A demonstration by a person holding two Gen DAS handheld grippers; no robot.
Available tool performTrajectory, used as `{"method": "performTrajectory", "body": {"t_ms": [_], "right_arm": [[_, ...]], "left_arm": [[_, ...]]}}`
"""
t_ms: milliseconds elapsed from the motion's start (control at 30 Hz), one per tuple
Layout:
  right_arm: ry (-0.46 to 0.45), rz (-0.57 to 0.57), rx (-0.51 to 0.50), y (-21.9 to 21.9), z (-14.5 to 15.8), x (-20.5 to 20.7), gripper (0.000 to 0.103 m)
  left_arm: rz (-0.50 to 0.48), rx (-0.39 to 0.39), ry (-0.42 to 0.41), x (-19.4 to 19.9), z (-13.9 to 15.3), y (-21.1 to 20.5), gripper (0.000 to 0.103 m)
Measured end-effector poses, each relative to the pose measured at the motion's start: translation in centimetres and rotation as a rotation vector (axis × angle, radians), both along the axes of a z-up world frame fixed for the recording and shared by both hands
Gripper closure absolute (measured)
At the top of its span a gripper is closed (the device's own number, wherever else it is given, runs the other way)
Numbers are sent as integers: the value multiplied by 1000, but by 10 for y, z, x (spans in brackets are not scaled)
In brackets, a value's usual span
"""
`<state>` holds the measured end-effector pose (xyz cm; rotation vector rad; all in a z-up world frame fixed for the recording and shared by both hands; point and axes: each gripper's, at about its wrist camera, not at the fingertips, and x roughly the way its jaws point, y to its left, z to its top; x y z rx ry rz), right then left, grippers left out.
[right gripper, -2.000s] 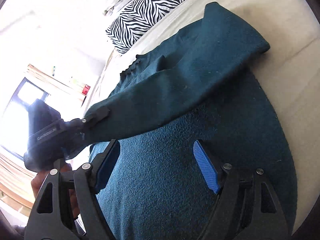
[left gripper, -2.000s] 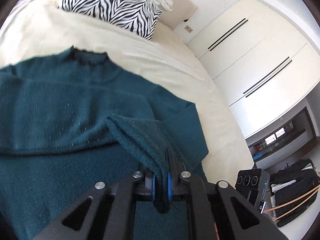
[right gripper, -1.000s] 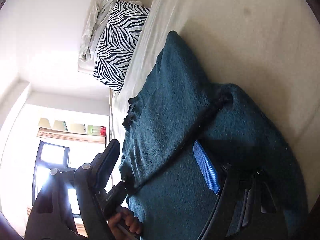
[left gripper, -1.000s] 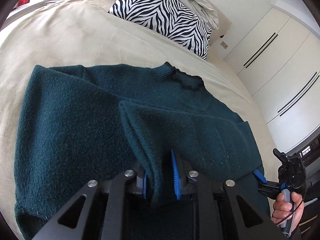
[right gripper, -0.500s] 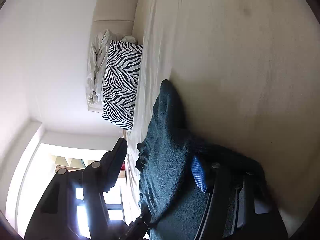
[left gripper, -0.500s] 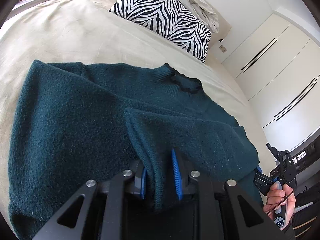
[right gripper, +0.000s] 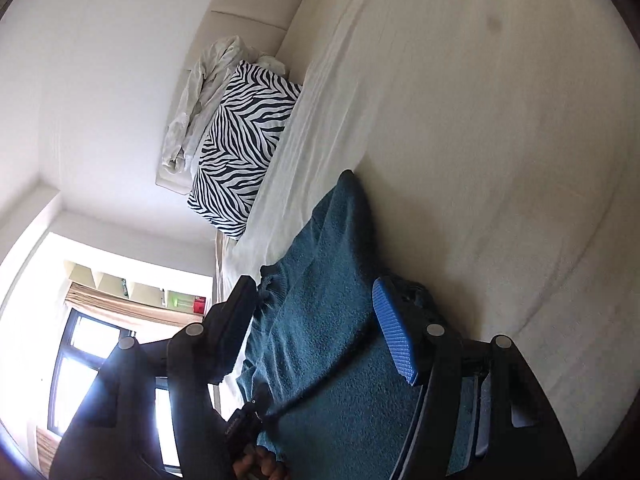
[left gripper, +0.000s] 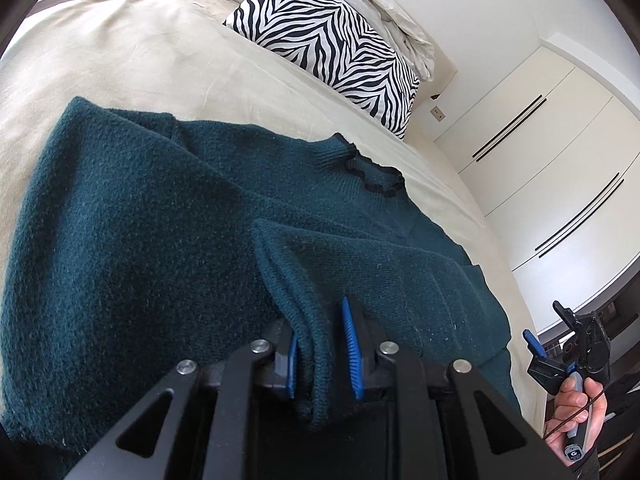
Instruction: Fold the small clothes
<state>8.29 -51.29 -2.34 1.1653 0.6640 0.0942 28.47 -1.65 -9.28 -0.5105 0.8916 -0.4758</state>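
Note:
A dark teal knit sweater (left gripper: pixel 140 240) lies flat on the cream bed (left gripper: pixel 140 60), collar toward the pillow. My left gripper (left gripper: pixel 322 356) is shut on the ribbed cuff of its sleeve (left gripper: pixel 304 300), which is drawn across the body of the sweater. My right gripper (left gripper: pixel 546 326), held in a hand (left gripper: pixel 576 404), hangs just off the sweater's right edge. Its jaws are opening with nothing between them. In the right wrist view the sweater (right gripper: pixel 320 360) lies beyond the right gripper (right gripper: pixel 312 292), and the left gripper (right gripper: pixel 244 428) shows at the bottom.
A zebra-striped pillow (left gripper: pixel 332 48) and crumpled white bedding (left gripper: pixel 392 8) sit at the head of the bed. White wardrobe doors (left gripper: pixel 540 160) line the right wall. Bare sheet (right gripper: pixel 500 160) spreads beside the sweater. A bright window (right gripper: pixel 88 352) is at the far side.
The right gripper has lifted and drawn back from the sweater's right edge, its jaws narrower than a second ago. The left gripper has kept its hold on the cuff and hardly moved.

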Motion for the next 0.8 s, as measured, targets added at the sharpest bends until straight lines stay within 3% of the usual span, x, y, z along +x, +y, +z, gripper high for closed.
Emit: {"method": "performTrajectory", "body": {"t_ms": [67,200,267,367,467,800], "right_arm": [[7,75,-18,9,1,25,43],[115,169,-41,23,-22,68,43],[150,159,-53,20,-34,75,45],[128,128,-29,10,-36,78,45],[142,107,-72,5,-33,87,44],[112,103,-33,-8,-47,144,44]], "left_arm": [[0,-4,-5,-1,-1,1,80],[-2,-13,-17,-3,-3,2,80],[-2,-21,-20,-3,-4,3,80],[-2,-28,-26,-3,-4,3,80],[-1,-39,-28,-2,-5,5,80],[-1,-64,-33,-2,-9,10,81]]}}
